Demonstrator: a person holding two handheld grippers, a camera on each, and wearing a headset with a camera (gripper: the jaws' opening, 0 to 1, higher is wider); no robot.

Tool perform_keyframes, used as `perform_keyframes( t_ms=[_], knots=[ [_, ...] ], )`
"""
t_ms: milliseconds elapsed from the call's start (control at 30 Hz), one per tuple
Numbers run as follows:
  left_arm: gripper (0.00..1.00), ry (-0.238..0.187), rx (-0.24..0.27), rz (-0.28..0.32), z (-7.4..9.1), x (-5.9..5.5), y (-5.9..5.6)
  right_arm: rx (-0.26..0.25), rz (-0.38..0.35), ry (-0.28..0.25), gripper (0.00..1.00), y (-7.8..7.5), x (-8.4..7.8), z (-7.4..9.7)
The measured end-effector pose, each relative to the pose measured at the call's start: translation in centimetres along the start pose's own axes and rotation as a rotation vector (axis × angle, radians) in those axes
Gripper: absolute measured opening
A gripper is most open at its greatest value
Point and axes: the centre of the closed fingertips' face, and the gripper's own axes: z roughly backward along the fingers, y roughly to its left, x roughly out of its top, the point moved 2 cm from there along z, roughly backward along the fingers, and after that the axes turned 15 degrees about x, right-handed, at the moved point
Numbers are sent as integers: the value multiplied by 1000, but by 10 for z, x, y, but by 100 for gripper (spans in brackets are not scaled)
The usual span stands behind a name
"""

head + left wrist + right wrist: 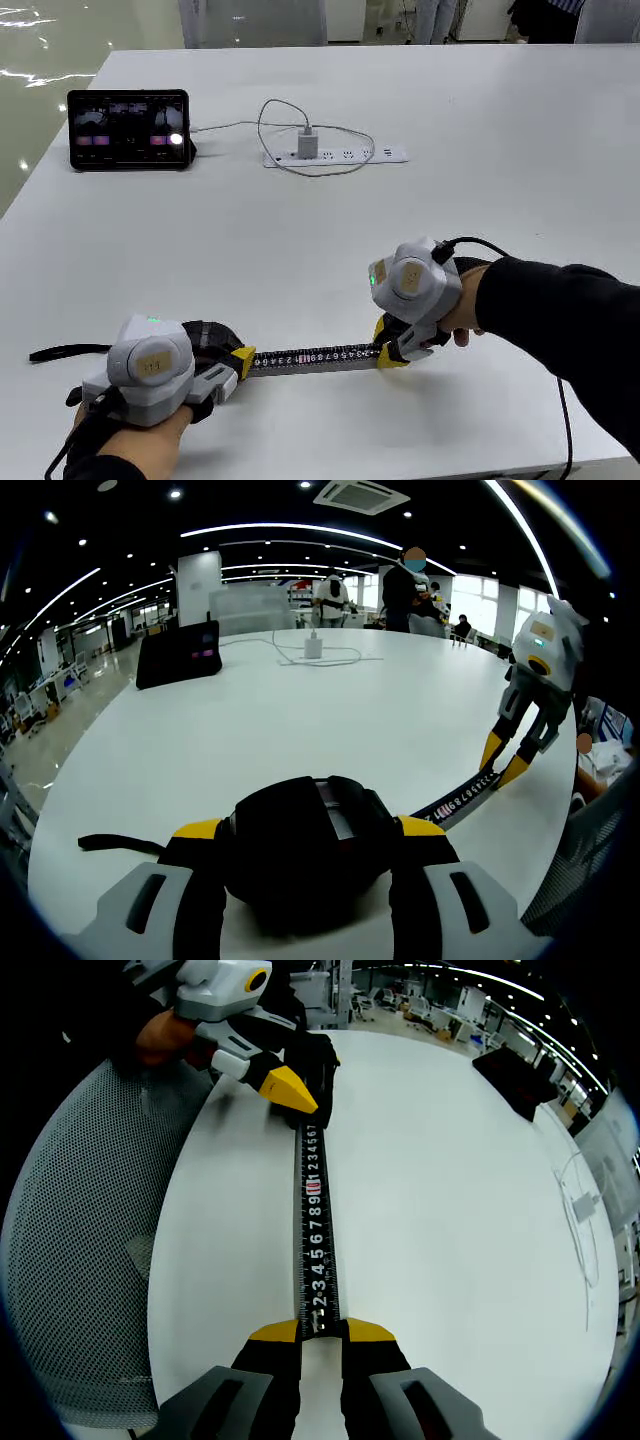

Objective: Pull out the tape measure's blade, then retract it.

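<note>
Black tape measure case (212, 338) clamped between the jaws of the left gripper (235, 362), close to the near edge of the white table (450, 220). Its blade (310, 357) lies flat along that edge, tip pinched by the right gripper (390, 352). Bare tabletop stretches beyond to the tablet (128, 129) and power strip (335, 155) toward the far edge.

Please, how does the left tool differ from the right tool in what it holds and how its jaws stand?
The left tool grips the black tape measure case; the right tool pinches the end of the blade. The left tool's jaws stand wide around the case; the right tool's jaws are nearly closed. Both have yellow tips.
</note>
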Motion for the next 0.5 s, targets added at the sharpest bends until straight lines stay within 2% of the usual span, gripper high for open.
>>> perform_keyframes(
  t_ms=[500],
  knots=[
    [62,-2,0,0,0,0,0,4,8,3,11,-1,6,-2]
  ],
)
